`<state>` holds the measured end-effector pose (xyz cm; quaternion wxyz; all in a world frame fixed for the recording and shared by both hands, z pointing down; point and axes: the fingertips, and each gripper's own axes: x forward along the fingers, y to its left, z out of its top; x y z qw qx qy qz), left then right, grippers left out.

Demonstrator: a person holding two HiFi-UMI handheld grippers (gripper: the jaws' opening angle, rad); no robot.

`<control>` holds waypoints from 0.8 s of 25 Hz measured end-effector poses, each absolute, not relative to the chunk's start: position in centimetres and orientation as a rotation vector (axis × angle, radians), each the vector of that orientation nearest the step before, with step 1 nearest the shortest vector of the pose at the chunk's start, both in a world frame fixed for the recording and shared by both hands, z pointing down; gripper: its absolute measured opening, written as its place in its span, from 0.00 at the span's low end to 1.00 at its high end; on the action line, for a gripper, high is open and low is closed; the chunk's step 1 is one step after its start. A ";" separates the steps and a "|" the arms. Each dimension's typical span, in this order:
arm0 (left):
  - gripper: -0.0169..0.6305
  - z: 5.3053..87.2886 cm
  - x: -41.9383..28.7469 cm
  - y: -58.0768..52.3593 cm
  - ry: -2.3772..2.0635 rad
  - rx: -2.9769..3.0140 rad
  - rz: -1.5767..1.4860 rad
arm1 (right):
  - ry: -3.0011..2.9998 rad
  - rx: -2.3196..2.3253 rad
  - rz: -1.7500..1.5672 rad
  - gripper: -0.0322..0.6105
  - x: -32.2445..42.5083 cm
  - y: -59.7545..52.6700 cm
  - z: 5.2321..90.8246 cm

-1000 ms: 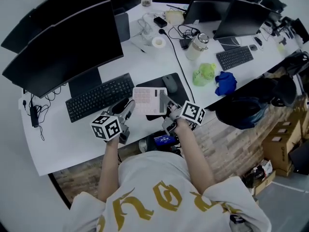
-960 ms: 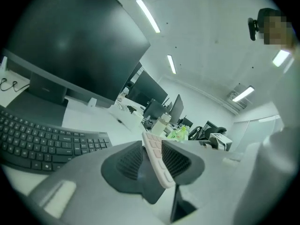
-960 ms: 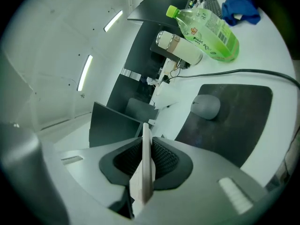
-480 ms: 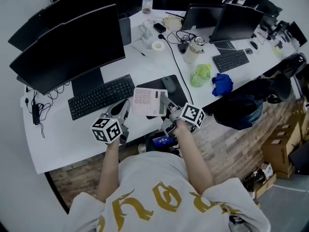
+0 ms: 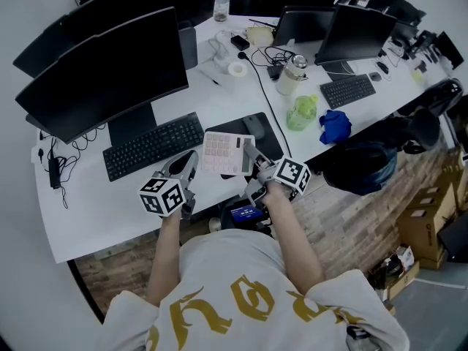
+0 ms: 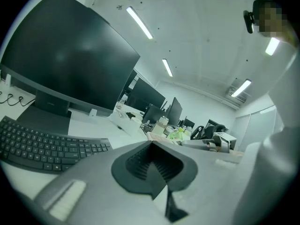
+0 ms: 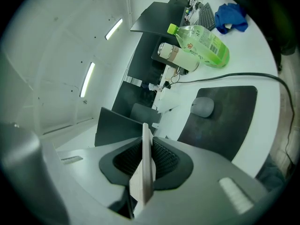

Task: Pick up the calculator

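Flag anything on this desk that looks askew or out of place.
Only the calculator: it is off the desk, pinched by one edge in the right gripper. A blue cloth lies crumpled near the desk edge.

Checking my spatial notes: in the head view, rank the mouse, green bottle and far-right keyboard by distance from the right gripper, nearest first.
1. Mouse, just beyond the right gripper.
2. Green bottle, further right.
3. Far-right keyboard, at the desk's far end.

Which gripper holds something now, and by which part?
The right gripper grips the flat white calculator by its right-hand edge, seen edge-on between the pads. The left gripper is shut on nothing.
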<state>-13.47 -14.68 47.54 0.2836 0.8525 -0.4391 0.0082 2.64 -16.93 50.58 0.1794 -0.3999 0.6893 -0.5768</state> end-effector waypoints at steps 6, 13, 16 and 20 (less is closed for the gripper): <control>0.03 47.9 -13.3 -14.6 -1.177 2.275 0.034 | 1.946 -1.122 -1.630 0.17 2.8 -16.9 50.7; 0.03 48.1 -13.1 -14.7 -1.183 2.263 0.047 | 1.949 -1.124 -1.639 0.17 2.9 -16.9 50.8; 0.03 48.2 -13.0 -14.7 -1.181 2.265 0.053 | 1.949 -1.123 -1.644 0.17 2.8 -16.9 50.9; 0.03 48.3 -13.1 -14.9 -1.187 2.261 0.054 | 1.949 -1.122 -1.641 0.17 3.0 -17.0 50.8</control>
